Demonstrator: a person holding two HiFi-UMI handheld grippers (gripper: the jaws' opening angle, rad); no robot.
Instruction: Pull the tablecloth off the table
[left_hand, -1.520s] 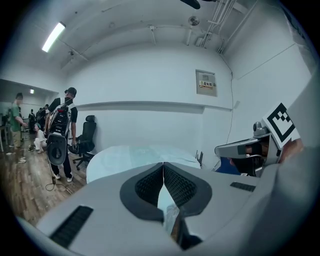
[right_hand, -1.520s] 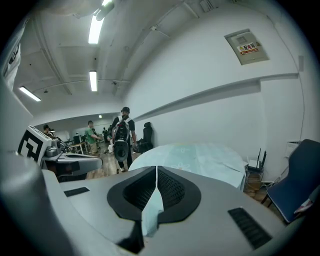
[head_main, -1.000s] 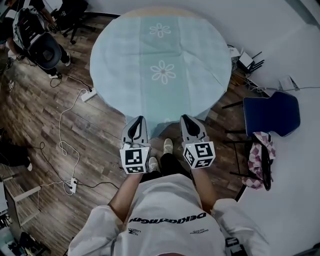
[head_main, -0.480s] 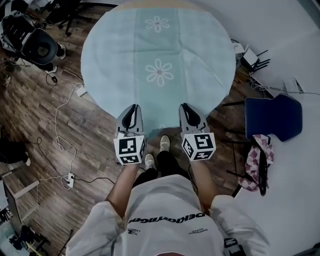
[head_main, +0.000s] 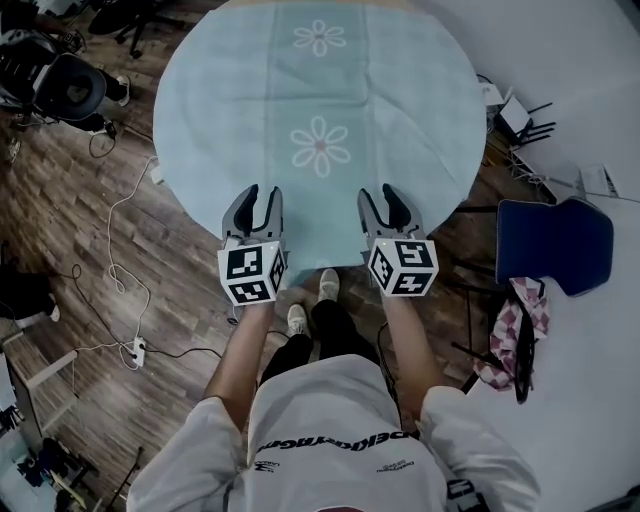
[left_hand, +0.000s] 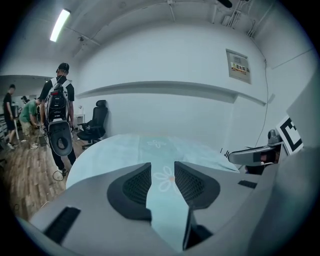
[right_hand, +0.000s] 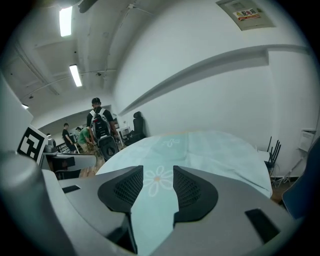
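I'm at the reach-in step. At the bottom centre of the head view, my left gripper (head_main: 258, 196) and right gripper (head_main: 379, 197) sit side by side over the near rim of the round table. Both pairs of jaws have just been opening and now stand partly apart. Nothing is pinched: each gripper view shows only pale cloth lying beyond the gap.

The tablecloth (head_main: 320, 100), light blue with white daisies, is spread flat over the whole top, filling the upper middle of the frame. Next, I judge, both grippers need to drop onto the near hem, close on the fabric together, then draw it back evenly towards me.

Around the table is a wooden floor (head_main: 130, 270) with a trailing cable (head_main: 120, 300) at left. A blue chair (head_main: 555, 240) stands at right and an office chair (head_main: 70, 90) at upper left. A person with a backpack (left_hand: 57, 117) stands beyond.
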